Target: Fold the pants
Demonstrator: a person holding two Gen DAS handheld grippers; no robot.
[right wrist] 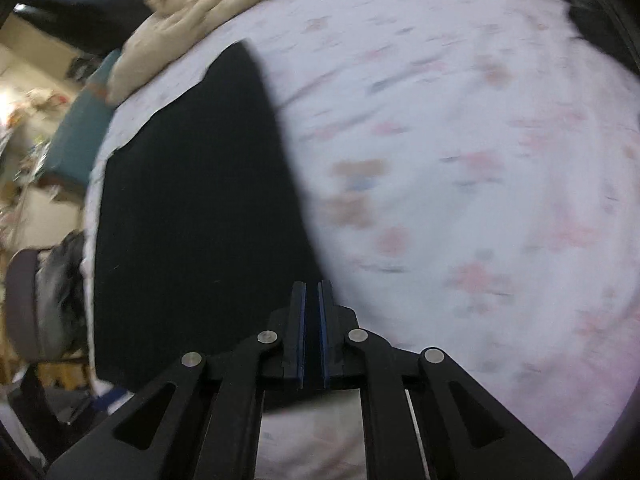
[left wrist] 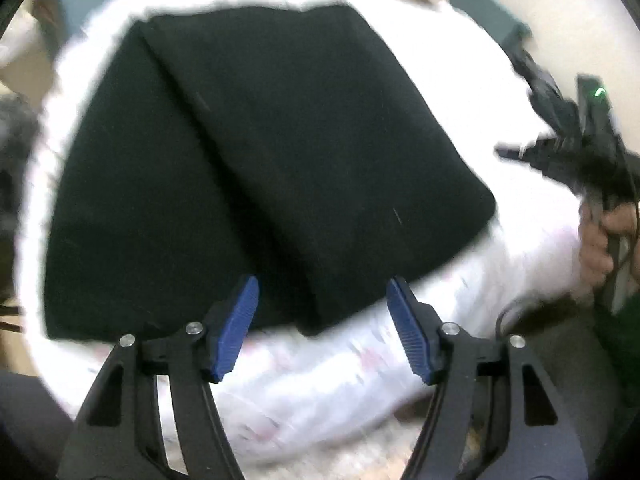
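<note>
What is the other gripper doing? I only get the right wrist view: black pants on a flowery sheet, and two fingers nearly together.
Observer: The left gripper hangs open above the near edge of the pants, with nothing between its pads.
Operator: Are the pants folded?
Observer: Yes, the left view shows one layer lying over another, with a fold line running along them.
Operator: Can you see my gripper from there?
Observer: The right gripper shows at the right edge, off the pants, above the sheet, with a hand around its handle.
</note>
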